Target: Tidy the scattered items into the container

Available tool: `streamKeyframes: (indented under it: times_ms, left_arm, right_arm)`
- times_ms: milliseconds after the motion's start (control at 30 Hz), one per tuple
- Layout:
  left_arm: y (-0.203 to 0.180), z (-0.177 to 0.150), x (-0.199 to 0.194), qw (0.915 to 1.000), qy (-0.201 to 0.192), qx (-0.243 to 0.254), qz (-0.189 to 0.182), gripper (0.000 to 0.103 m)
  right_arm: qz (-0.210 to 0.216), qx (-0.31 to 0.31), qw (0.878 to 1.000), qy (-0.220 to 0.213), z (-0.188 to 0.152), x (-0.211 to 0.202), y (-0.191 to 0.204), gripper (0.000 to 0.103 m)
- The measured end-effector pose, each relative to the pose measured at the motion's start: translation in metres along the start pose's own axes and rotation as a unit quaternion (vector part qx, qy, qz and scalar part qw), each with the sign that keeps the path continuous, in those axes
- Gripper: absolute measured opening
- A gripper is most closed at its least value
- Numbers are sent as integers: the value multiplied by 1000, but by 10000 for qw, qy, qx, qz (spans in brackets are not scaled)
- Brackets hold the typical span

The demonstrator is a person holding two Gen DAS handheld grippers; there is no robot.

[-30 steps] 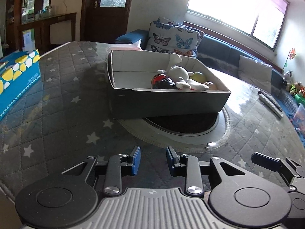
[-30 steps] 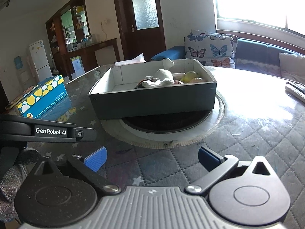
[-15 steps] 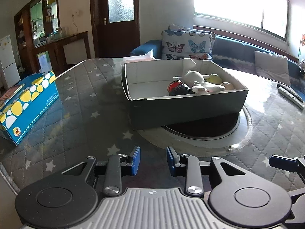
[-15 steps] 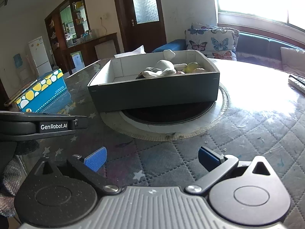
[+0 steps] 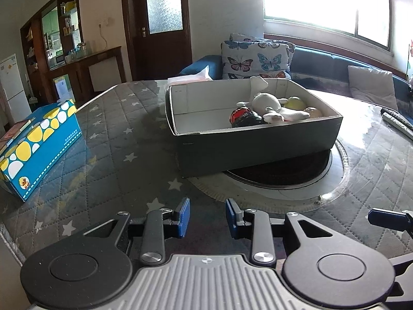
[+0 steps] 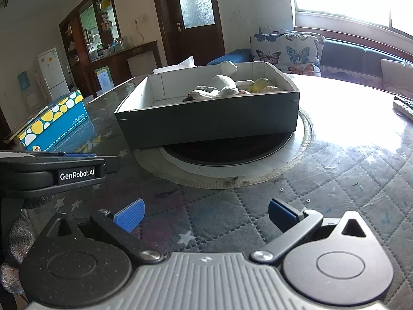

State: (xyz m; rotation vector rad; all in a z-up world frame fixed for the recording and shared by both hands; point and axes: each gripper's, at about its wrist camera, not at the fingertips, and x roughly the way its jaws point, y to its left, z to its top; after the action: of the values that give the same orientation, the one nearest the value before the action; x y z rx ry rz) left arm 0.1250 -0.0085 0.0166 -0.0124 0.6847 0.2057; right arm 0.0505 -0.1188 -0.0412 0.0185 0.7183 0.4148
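A dark open box [image 5: 258, 142] [image 6: 206, 121] with a white inside rests on the table's round centre plate. In its right half lie a white plush toy [image 5: 268, 102] [image 6: 223, 84], a red and black toy [image 5: 244, 116] and a yellow toy [image 5: 295, 102] [image 6: 260, 84]. My left gripper [image 5: 207, 215] hovers over the table in front of the box, its blue pads apart with nothing between them. My right gripper [image 6: 205, 213] stands wide open and empty, also in front of the box. The left gripper's body [image 6: 56, 174] shows at the left of the right wrist view.
A blue and yellow tissue box [image 5: 36, 142] [image 6: 53, 124] lies at the table's left. Remote controls [image 5: 396, 122] [image 6: 404, 106] sit at the far right. A white tissue pack [image 5: 191, 77] stands behind the box. A sofa with butterfly cushions [image 5: 255, 58] lies beyond the table.
The left wrist view has swung and levelled, so the box now sits further right and upright in it. The right wrist view shifted slightly. Both grippers kept their openings.
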Motion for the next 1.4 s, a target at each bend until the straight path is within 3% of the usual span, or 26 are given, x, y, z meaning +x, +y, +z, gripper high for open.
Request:
streamKeyframes:
  times_ms: [700, 1400]
  left_arm:
    - [-1, 4, 13, 10000, 42, 16, 14, 33]
    - [-1, 33, 47, 9999, 84, 26, 93, 33]
  right_arm:
    - [35, -17, 10000, 54, 11, 14, 2, 103]
    - [-105, -56, 9999, 111, 43, 49, -13, 103]
